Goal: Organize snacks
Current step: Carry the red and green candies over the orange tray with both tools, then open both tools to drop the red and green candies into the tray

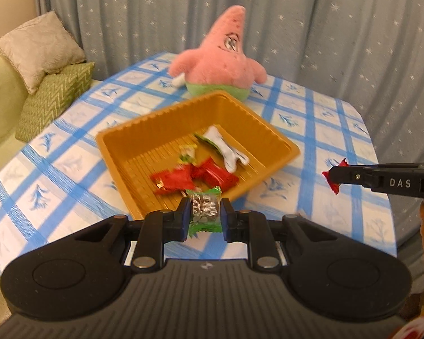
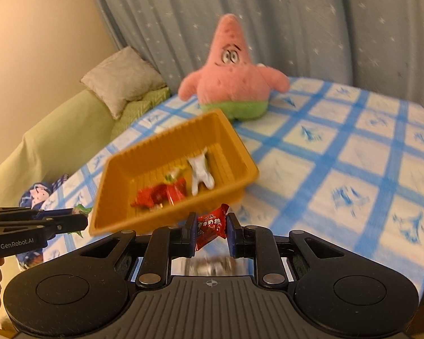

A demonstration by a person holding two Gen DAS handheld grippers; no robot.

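Gripping a green-wrapped snack (image 1: pixel 205 212) between closed fingers, the left gripper (image 1: pixel 205 217) is held just short of the near rim of an orange tray (image 1: pixel 121 152), above a table covered with a blue-checked cloth (image 1: pixel 311 130). A red-wrapped snack (image 2: pixel 212 227) is clamped the same way in the right gripper (image 2: pixel 212 230), which is seen from the left wrist view off the tray's right side, the wrapper ends sticking out past its fingertips. Inside the tray, two red packets (image 1: pixel 195 176), a small yellow-green packet (image 1: pixel 187 154) and a white packet (image 1: pixel 226 148) are gathered toward the near half. A pink starfish plush toy (image 1: pixel 223 59) is set upright just behind the tray, before a grey star-patterned curtain (image 1: pixel 325 28). Two cushions (image 1: pixel 45 65) are piled on a green sofa (image 1: pixel 0 96) at the left.
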